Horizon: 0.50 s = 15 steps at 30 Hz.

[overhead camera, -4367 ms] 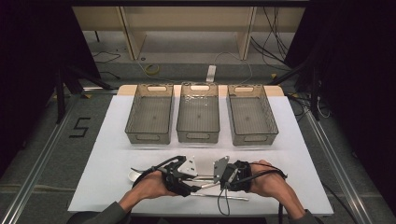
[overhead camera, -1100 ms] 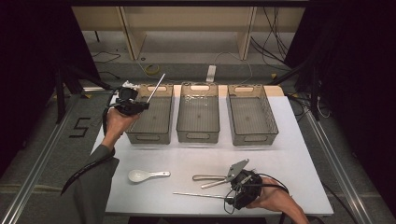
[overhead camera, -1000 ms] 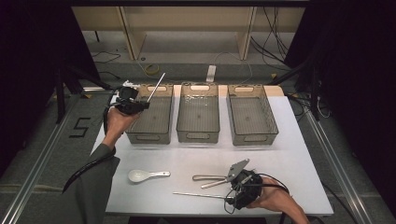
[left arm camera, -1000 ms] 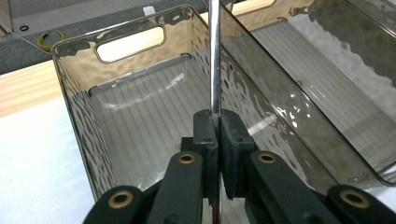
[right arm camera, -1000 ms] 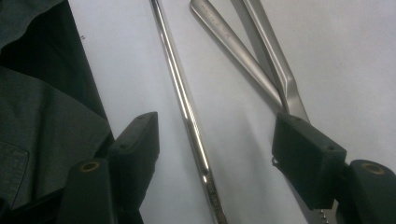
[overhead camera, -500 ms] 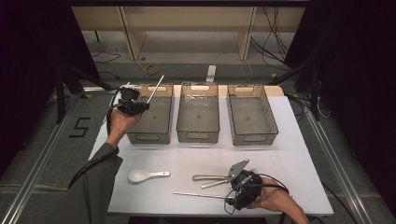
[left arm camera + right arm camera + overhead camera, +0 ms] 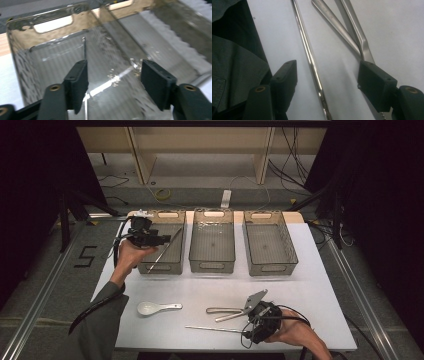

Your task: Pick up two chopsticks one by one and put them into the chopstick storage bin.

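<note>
High view: left gripper [image 7: 167, 238] jaws apart over left bin [image 7: 172, 265], rod [image 7: 164, 251] inside.
Tongs [image 7: 226, 312]: arms slightly spread, gripping nothing.
Right gripper [image 7: 251, 320]: open; close squarely on near stick [image 7: 212, 329].

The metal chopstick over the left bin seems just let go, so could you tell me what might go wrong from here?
1. The chopstick lies tilted across the left bin with the left gripper open; it could end up propped on the rim.
2. The right gripper straddles a second chopstick beside the tongs, and might catch both.
</note>
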{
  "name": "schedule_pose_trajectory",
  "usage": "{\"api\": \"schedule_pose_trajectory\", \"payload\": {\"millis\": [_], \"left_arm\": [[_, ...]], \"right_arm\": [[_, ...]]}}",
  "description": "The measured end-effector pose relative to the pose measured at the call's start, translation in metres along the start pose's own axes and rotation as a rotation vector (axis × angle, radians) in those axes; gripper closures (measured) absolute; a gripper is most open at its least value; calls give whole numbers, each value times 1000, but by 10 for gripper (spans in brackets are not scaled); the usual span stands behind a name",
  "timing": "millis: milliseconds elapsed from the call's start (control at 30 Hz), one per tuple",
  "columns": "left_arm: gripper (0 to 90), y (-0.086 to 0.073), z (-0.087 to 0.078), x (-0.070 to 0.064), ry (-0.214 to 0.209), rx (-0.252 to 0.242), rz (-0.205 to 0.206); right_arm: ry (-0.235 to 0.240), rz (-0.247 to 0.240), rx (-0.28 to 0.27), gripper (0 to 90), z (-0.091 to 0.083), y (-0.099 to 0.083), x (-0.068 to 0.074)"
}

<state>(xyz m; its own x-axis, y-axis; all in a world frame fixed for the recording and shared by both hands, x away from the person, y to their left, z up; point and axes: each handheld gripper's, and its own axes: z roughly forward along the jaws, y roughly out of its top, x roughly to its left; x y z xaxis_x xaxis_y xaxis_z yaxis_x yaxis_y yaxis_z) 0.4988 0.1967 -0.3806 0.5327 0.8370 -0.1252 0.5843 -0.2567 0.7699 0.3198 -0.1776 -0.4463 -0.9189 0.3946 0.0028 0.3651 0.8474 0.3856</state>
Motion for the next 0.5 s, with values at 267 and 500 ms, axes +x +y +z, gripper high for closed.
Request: {"api": "schedule_pose_trajectory", "payload": {"millis": [267, 500], "left_arm": [[243, -22, -25, -29, -87, -73, 11], [192, -40, -33, -48, -134, -124, 33]], "right_arm": [[-21, -26, 29, 357, 3, 5, -1], [-22, -38, 60, 384, 5, 13, 0]]}}
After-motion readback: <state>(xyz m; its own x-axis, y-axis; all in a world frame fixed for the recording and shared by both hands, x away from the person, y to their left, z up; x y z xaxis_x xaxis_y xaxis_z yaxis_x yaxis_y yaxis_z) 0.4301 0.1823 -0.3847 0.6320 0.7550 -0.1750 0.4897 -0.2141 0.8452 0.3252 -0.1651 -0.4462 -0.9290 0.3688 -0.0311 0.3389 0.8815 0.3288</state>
